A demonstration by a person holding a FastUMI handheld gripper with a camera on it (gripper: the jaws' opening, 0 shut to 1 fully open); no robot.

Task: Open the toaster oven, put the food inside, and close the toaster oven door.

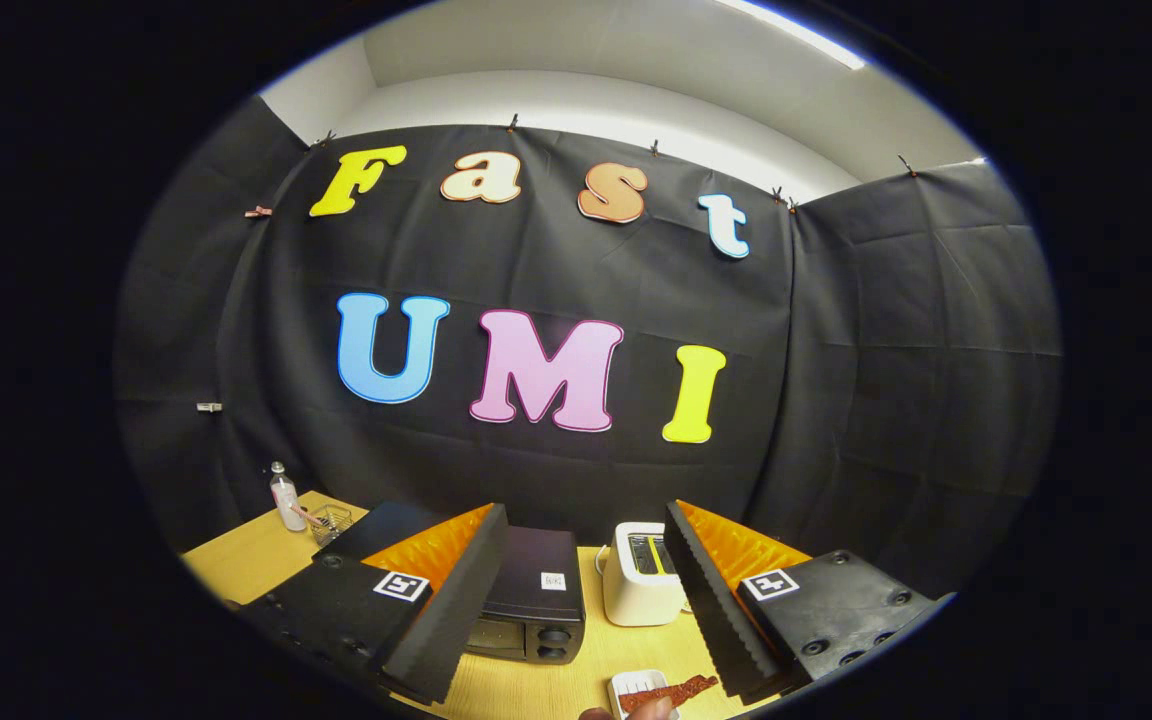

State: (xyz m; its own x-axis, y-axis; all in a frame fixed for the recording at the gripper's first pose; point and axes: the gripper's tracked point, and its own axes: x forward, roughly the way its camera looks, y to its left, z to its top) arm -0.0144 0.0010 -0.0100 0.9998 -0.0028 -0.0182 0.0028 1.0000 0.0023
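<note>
My gripper (576,600) is open, its two black fingers with orange backs spread wide and nothing between them. The black toaster oven (533,598) stands on the wooden table (246,560) between and beyond the fingers, nearer the left finger (451,610); its door looks closed, with two knobs on its front. Close in front, a small white dish (631,688) holds a reddish-brown strip of food (669,692). A person's fingertip (651,709) touches the near end of that food.
A white pop-up toaster (644,574) stands just right of the oven, by the right finger (711,600). At the table's far left corner stand a small clear bottle (285,497) and a little wire basket (330,521). Black cloth walls close in behind.
</note>
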